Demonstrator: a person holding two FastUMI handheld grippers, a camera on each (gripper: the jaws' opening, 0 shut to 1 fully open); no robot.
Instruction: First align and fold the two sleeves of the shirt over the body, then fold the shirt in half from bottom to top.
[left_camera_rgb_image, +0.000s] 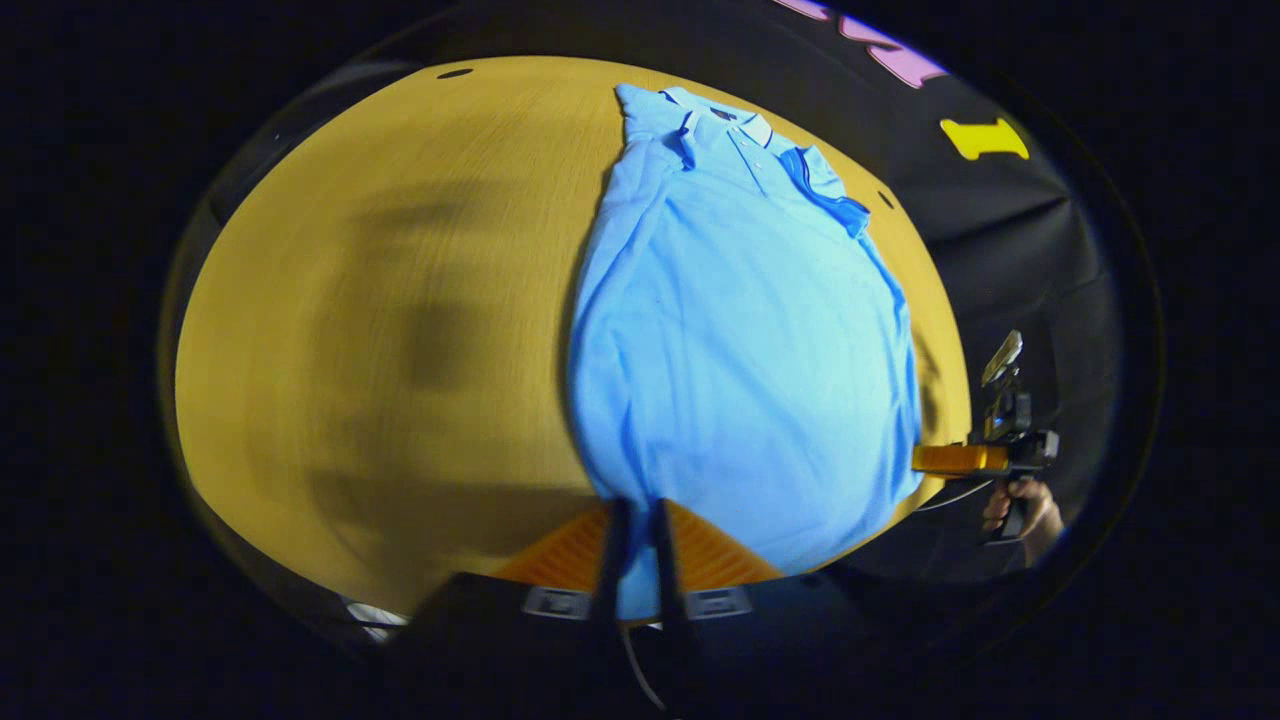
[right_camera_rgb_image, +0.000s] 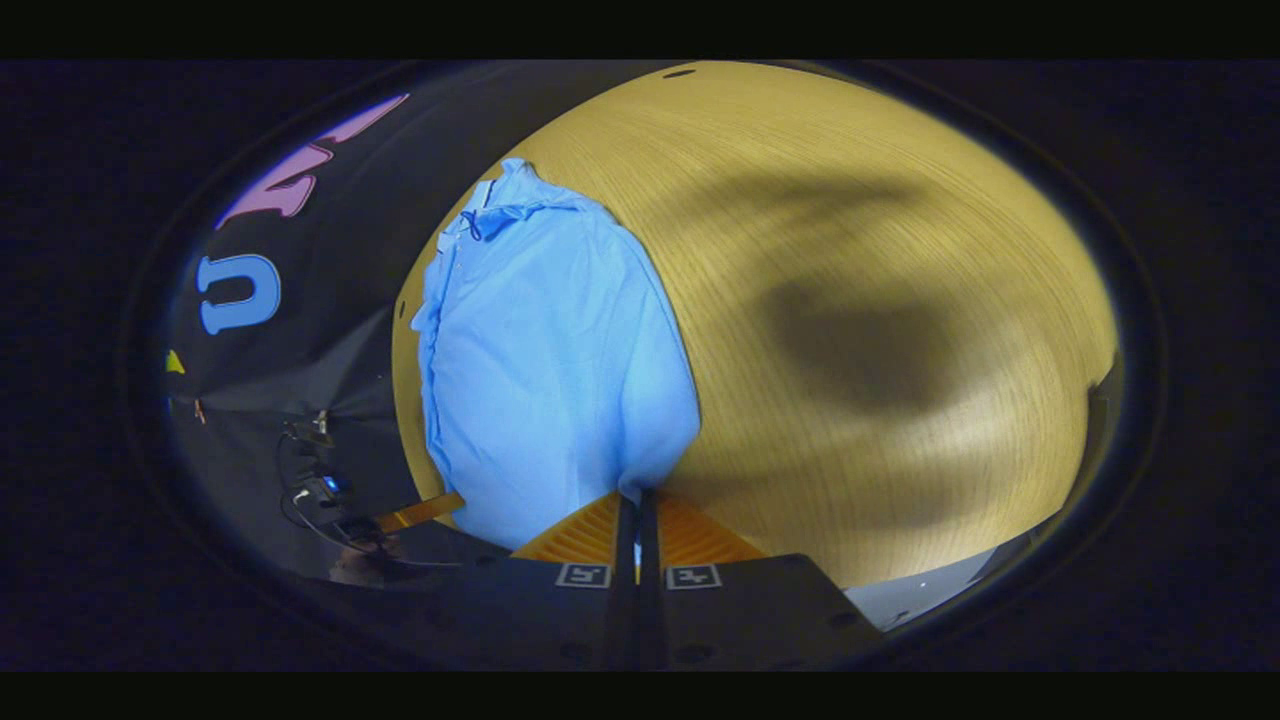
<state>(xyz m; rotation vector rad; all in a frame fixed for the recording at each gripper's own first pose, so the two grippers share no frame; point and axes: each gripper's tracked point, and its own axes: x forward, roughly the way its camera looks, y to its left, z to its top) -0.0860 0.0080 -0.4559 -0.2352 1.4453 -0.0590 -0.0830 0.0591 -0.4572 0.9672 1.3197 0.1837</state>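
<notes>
1. Light blue short-sleeved polo shirt of soft knit cloth (left_camera_rgb_image: 740, 340) lying flat on the yellow wood-grain surface (left_camera_rgb_image: 400, 300), collar at the far end, hem at the near edge; both sleeves already folded in over the body, by the look of it.
2. Left tongs (left_camera_rgb_image: 637, 520) nearly closed at the hem's left corner, a strip of blue cloth pinched between the fingers.
3. Right tongs (right_camera_rgb_image: 632, 510) closed tight at the hem's other corner, seemingly with cloth nipped between the fingers; seen from the left gripper view (left_camera_rgb_image: 945, 458), touching the hem's right corner with a hand (left_camera_rgb_image: 1020, 505) on the grip.
4. Handling, as a judgement: very light, limp, no stiffness, prone to sag and wrinkle between the two holds, not fragile, not slippery on wood.
5. Best hold: the two bottom corners, both layers pinched together, kept taut and level while carried toward the collar.
6. Risk: a shallow pinch slipping off, or tucked sleeves dragged out of place.
</notes>
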